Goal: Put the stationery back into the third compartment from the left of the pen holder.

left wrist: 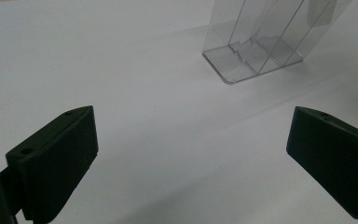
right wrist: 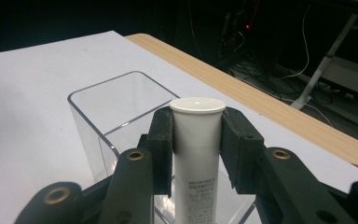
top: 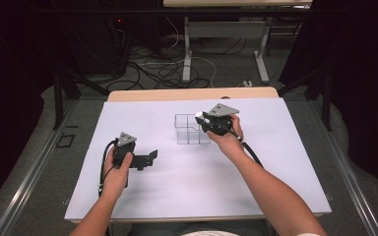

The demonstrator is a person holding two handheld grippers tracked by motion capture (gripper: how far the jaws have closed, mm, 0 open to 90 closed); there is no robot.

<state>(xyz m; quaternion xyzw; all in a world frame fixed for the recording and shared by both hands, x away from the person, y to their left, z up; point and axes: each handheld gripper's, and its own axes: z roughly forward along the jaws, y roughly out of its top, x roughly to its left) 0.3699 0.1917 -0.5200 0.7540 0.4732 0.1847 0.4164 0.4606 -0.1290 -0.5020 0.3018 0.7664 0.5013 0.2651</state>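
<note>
My right gripper (top: 202, 120) (right wrist: 198, 135) is shut on a white cylindrical tube (right wrist: 197, 154) with a flat cap and small print on its side. The tube stands upright over the near right part of a clear plastic divided container (top: 191, 130) (right wrist: 116, 116), with its lower end below the rim. In the high view the tube's cap (top: 198, 115) shows as a white dot at the jaw tips. My left gripper (top: 145, 160) (left wrist: 191, 154) rests on the white mat to the left, jaws wide open with nothing between them. It faces the container (left wrist: 256, 46), well short of it.
A white mat (top: 187, 191) covers the table, with a wooden edge (top: 192, 93) at the far side. Beyond it are table legs and loose cables on the floor (top: 167, 69). A black cable (top: 251, 152) trails from the right gripper.
</note>
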